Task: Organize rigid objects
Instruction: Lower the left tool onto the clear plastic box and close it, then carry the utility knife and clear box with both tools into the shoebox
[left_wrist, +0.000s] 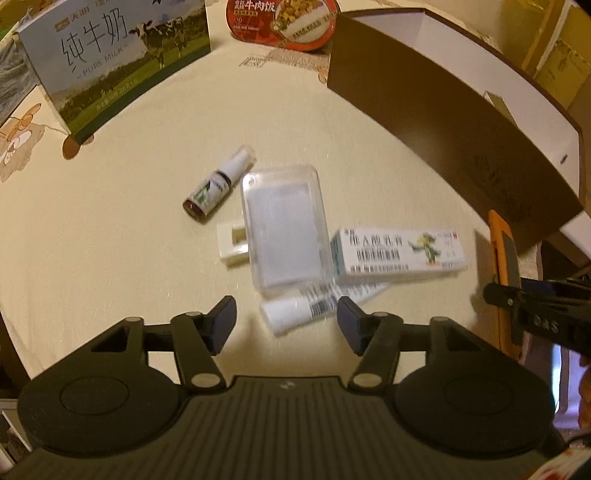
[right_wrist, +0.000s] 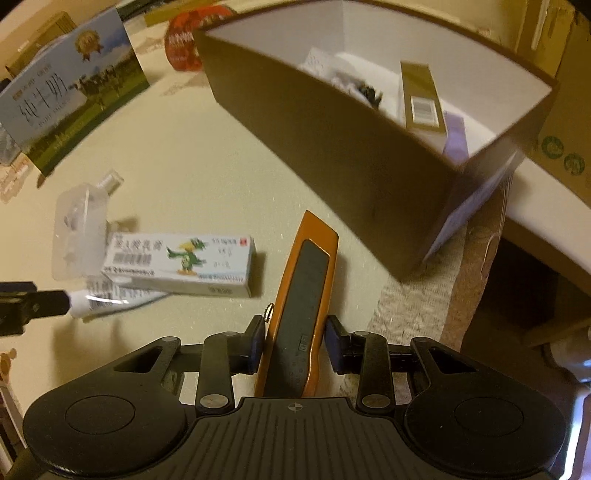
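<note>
The right gripper (right_wrist: 295, 341) is pinched on an orange utility knife (right_wrist: 304, 295), its two pads pressed against the knife's sides near the handle end, with the blade end pointing away toward the brown storage box (right_wrist: 332, 155). In the left wrist view the same knife shows as an orange strip at the right edge, beside the box's dark wall. The box stands open on the cream tablecloth (left_wrist: 129, 221), white inside, and already holds a gold carton (right_wrist: 421, 96) and some smaller items too blurred to name.

The left gripper (left_wrist: 286, 321) is spread, nothing between its pads; it hovers just above the cap end of a white ointment tube (left_wrist: 295, 312). No earlier picture shows how the jaws got there. The tube lies partly under a white medicine carton (left_wrist: 399, 254) with a green cartoon figure. Touching that carton is a clear plastic case (left_wrist: 284, 225), and just beside the case lie a small white block (left_wrist: 231, 245) and a brown spray bottle (left_wrist: 218, 184) on its side. A milk carton (left_wrist: 110, 59) and a red food tub (left_wrist: 284, 22) stand at the far edge
</note>
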